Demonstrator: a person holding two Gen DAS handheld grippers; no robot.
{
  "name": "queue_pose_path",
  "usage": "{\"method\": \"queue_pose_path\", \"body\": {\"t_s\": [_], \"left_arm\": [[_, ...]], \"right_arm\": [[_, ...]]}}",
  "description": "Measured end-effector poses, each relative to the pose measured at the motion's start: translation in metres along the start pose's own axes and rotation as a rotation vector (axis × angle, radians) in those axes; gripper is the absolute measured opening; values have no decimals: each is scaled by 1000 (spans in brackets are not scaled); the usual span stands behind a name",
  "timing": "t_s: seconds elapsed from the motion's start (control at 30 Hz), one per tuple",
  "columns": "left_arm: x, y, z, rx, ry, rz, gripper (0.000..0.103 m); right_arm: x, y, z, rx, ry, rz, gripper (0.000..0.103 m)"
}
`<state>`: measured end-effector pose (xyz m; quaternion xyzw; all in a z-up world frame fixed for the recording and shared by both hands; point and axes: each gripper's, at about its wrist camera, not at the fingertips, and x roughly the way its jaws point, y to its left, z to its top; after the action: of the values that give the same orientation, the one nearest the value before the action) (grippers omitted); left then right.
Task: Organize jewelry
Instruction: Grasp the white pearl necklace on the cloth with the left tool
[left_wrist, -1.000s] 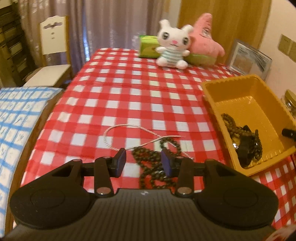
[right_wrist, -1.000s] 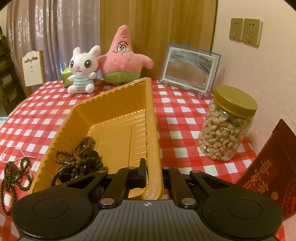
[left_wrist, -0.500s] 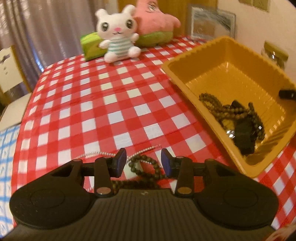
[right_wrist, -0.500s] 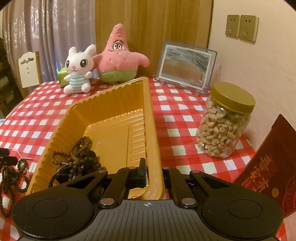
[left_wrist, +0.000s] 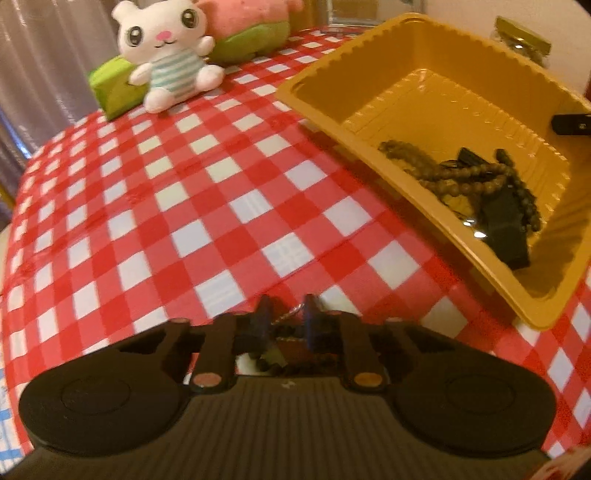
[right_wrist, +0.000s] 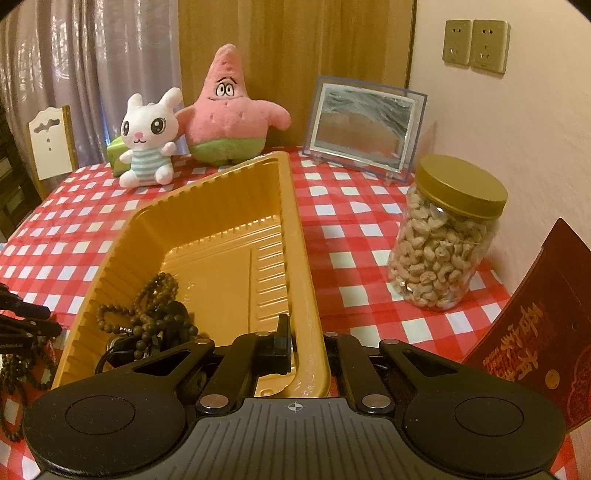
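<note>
A yellow plastic tray (left_wrist: 369, 44) (right_wrist: 299, 229) sits on the red checked tablecloth and holds brown bead strands (left_wrist: 458, 177) (right_wrist: 155, 295) and a black item (left_wrist: 506, 236). My left gripper (left_wrist: 284, 321) is closed down on a silver chain and dark bead strand (left_wrist: 291, 354), mostly hidden under the fingers, left of the tray; the beads hang at the left edge of the right wrist view (right_wrist: 14, 373). My right gripper (right_wrist: 308, 343) is shut on the tray's near rim.
A white bunny toy (right_wrist: 147, 140), a pink star toy (right_wrist: 229, 110) and a green box (left_wrist: 110, 85) stand at the table's far end. A photo frame (right_wrist: 365, 125), a cashew jar (right_wrist: 447, 236) and a red book (right_wrist: 532, 325) stand right of the tray.
My left gripper has lowered over the beads and chain, narrowed its jaws onto them and swung toward the tray. The right gripper has kept its hold on the rim.
</note>
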<state>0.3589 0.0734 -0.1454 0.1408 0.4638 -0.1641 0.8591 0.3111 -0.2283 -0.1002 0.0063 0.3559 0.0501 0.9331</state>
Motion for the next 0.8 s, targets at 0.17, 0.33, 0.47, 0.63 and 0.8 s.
{"method": "queue_pose_path", "body": {"t_s": [0.17, 0.33, 0.47, 0.63, 0.8], "left_arm": [[1, -10, 3, 65, 8, 14, 1], [-10, -1, 2, -11, -20, 38, 0], [-34, 12, 3, -90, -73, 48, 0], [-72, 27, 7, -175, -154, 70, 0], [-94, 36, 10, -193, -177, 89, 0]], "right_arm": [[0, -1, 1, 1, 0, 0, 5], [1, 0, 1, 0, 1, 0, 5], [0, 0, 1, 1, 0, 2, 5], [0, 1, 2, -5, -4, 5, 5], [0, 0, 2, -6, -7, 7, 5]]}}
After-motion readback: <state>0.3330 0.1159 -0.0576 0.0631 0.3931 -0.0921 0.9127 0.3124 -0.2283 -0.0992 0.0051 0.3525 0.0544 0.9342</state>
